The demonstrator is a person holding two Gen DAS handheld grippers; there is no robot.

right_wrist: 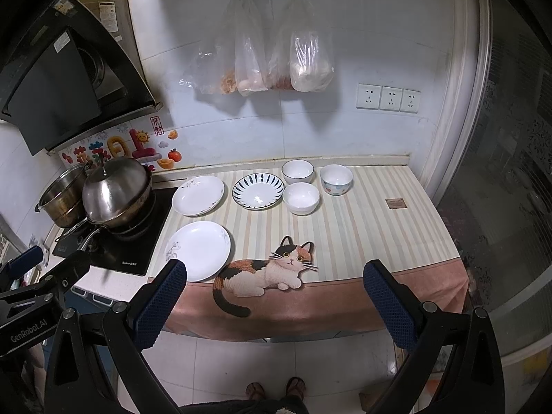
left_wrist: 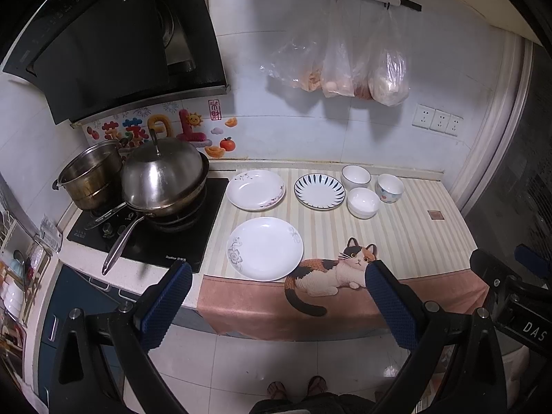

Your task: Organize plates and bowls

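Crockery sits spread on a striped cloth (left_wrist: 407,238) with a cat picture, which covers a counter and hangs over its front edge. In the left wrist view, a white plate with grey flowers (left_wrist: 264,248) lies nearest, at about 12 o'clock from the left gripper (left_wrist: 277,305). Behind it, toward 12 o'clock again, lies a second white plate (left_wrist: 255,189) with a dark sprig. Just beside that, at 3 o'clock, is a blue-striped plate (left_wrist: 319,192). Three bowls cluster at its 3 o'clock: a white bowl (left_wrist: 363,202) nearest, a blue-rimmed bowl (left_wrist: 356,177) behind, and a spotted bowl (left_wrist: 390,187) furthest right. They stand close together; touching cannot be told.

The left gripper's fingers (left_wrist: 165,307) are wide apart and hold nothing, off the counter's front edge. The right gripper (right_wrist: 274,305) likewise has its fingers (right_wrist: 390,305) spread and empty, in front of the cloth's hanging edge.

At 9 o'clock from the plates, a lidded pan (left_wrist: 162,179) and a steel pot (left_wrist: 91,177) sit on a black stove (left_wrist: 151,241).
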